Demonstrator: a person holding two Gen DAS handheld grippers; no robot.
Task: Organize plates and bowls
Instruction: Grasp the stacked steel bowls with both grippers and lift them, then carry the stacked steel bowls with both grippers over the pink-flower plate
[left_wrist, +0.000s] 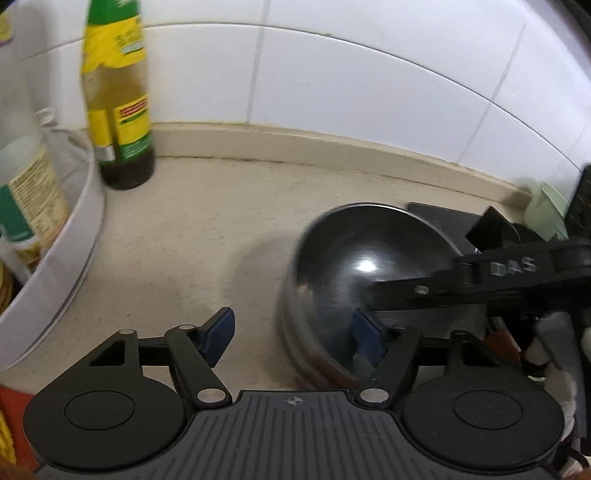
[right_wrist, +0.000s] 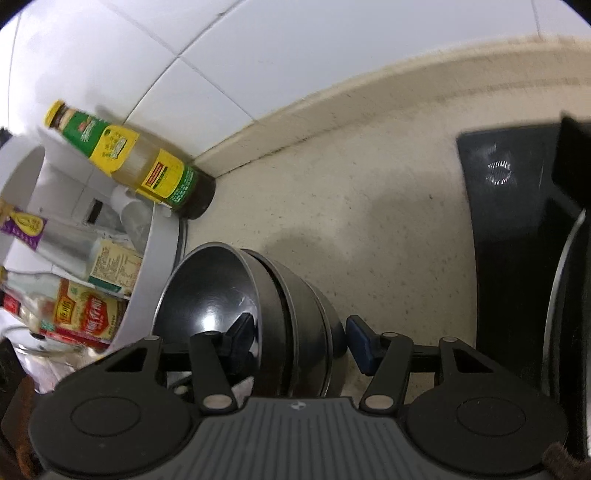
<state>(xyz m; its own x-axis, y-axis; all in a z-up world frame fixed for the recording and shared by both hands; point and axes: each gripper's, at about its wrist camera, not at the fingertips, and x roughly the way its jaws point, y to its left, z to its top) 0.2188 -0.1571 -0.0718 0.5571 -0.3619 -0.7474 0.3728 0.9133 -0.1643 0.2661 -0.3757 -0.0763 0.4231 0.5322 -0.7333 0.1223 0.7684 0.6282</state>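
Several nested steel bowls (right_wrist: 295, 306) clamped by right gripper (right_wrist: 301, 338), lower rims hidden, left gripper (left_wrist: 293, 334) spread, empty.

Glossy white wall tiles (left_wrist: 369, 85) with grey grout rise beyond the fingertips, and below them a speckled beige stone countertop (left_wrist: 207, 236) meets a raised beige backsplash lip (left_wrist: 332, 147).

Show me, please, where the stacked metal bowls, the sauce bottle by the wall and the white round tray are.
stacked metal bowls (right_wrist: 221, 295), right wrist view, inside wall of the innermost bowl.
sauce bottle (left_wrist: 122, 110), left wrist view, middle of its body.
white round tray (left_wrist: 70, 258), left wrist view, outer wall.
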